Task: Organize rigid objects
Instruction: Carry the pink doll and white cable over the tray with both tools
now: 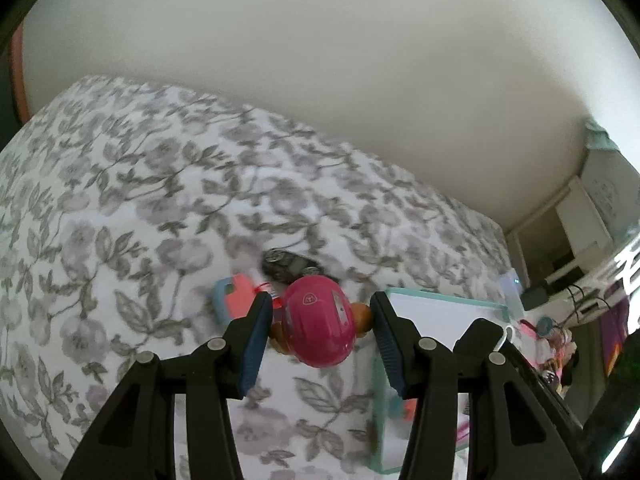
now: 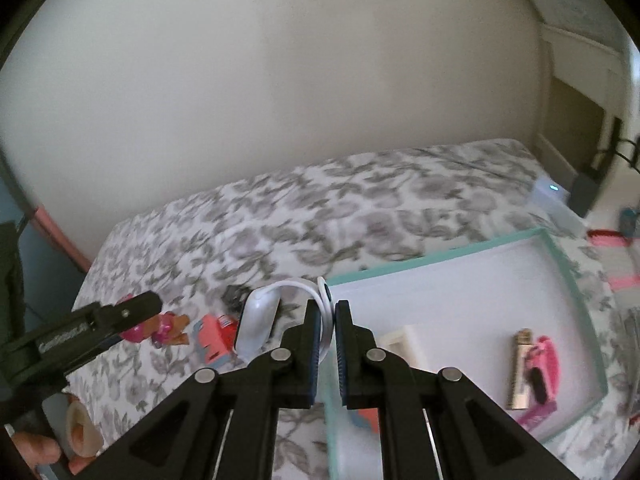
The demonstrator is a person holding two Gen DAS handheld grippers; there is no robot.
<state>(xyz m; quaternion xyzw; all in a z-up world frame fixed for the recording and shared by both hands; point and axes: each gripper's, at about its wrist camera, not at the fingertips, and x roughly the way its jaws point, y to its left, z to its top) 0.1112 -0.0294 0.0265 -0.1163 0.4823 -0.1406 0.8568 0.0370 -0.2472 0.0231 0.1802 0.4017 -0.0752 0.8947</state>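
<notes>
My left gripper (image 1: 320,305) is shut on a toy figure with a pink helmet (image 1: 318,320), held above the flowered bedspread (image 1: 140,200). The right wrist view shows that gripper (image 2: 136,308) at the left with the pink toy (image 2: 160,330) at its tip. My right gripper (image 2: 325,308) is shut on the thin band of white headphones (image 2: 258,328), whose ear cup hangs to the left of the fingers. A white box with a teal rim (image 2: 560,264) lies on the bed, just right of both grippers.
In the box lie a gold bar-shaped item (image 2: 520,372) and a pink item (image 2: 544,360). A salmon and teal toy (image 1: 232,296) and a dark object (image 1: 288,266) rest on the bed. A pale wall runs behind. Cluttered furniture stands at the far right.
</notes>
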